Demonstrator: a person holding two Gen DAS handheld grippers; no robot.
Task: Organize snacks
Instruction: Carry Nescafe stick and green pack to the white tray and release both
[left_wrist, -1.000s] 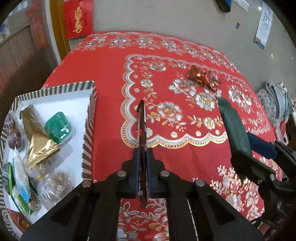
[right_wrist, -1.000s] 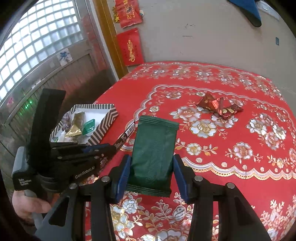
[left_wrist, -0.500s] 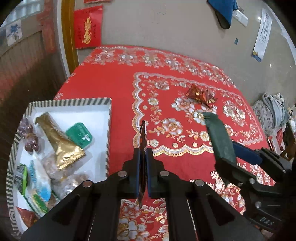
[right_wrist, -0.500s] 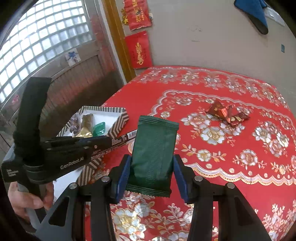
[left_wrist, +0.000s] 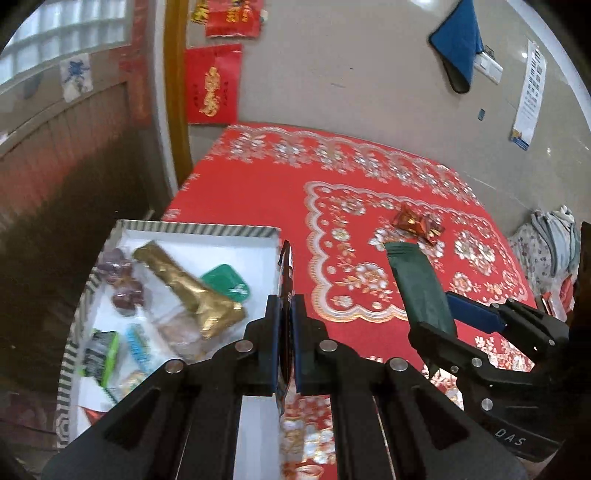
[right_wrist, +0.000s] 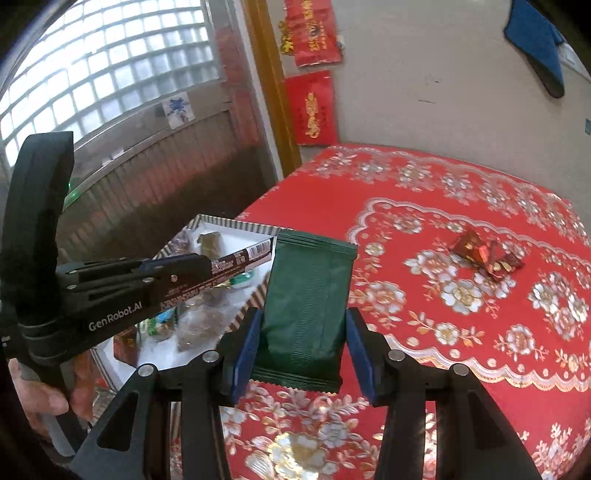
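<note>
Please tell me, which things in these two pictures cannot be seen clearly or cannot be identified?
- Left wrist view: the brown bar in the left gripper shows edge-on, so its label is unreadable.
- Right wrist view: most of the striped box is hidden behind that gripper and the green packet.
- Both views: the red candies are too small to count.
- Left wrist view: the box's near corner is cut off by the fisheye edge.

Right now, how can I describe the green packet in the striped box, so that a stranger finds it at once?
Start at the red flowered tablecloth and go to the white box with the striped rim at its left edge. Inside, beside the long gold wrapper, on its right, lies the green packet. It alone is small, flat and plain green with rounded corners.
</note>
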